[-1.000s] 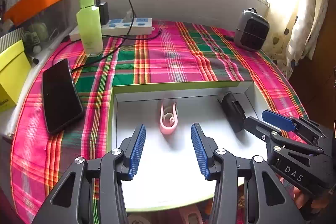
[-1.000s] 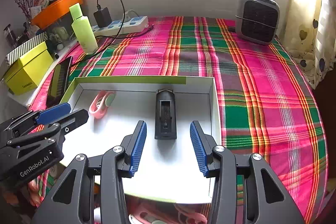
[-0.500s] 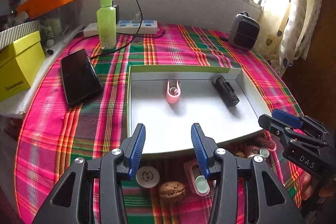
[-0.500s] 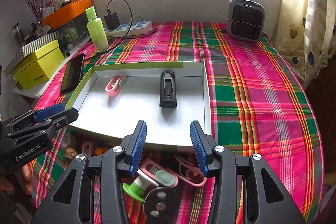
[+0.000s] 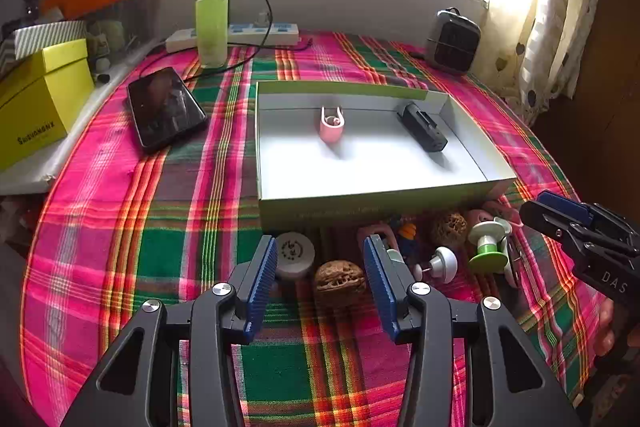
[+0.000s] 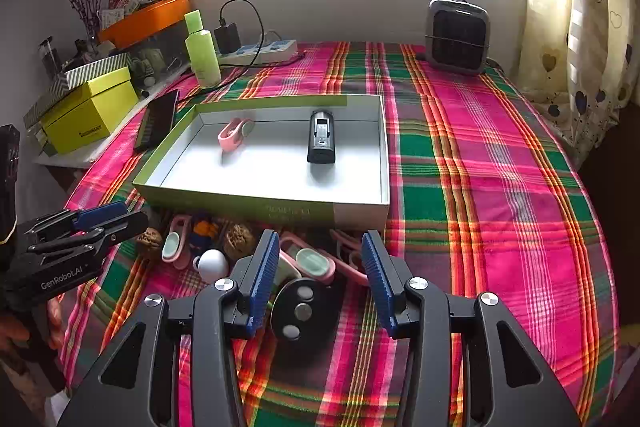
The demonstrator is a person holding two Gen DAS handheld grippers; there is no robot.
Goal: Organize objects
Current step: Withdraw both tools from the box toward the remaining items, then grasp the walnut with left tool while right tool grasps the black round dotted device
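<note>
Left wrist view: the left gripper [image 5: 320, 277] hangs with its jaws spread and nothing between them, low over the plaid cloth [image 5: 160, 227]. Just ahead of its blue pads lie a walnut [image 5: 339, 281] and a round white puck [image 5: 294, 254], with more small things in a row to the right: a second walnut [image 5: 451, 227], a white knob [image 5: 440, 263] and a green and white spool [image 5: 489, 241]. All of these sit on the cloth against the near wall of the shallow box [image 5: 360, 205]. Inside the box are a pink clip [image 5: 331, 125] toward the back left and a black device [image 5: 422, 127] toward the back right, well apart. A dark phone [image 5: 164, 107] lies on the cloth left of the box, and a green bottle [image 5: 211, 19] stands behind it.

Right wrist view: the right gripper [image 6: 320, 283] is likewise released and holds nothing (a black disc with three metal dots [image 6: 302, 309] lies just under and between its fingers). A small heater [image 6: 458, 35] stands at the far right of the cloth.
</note>
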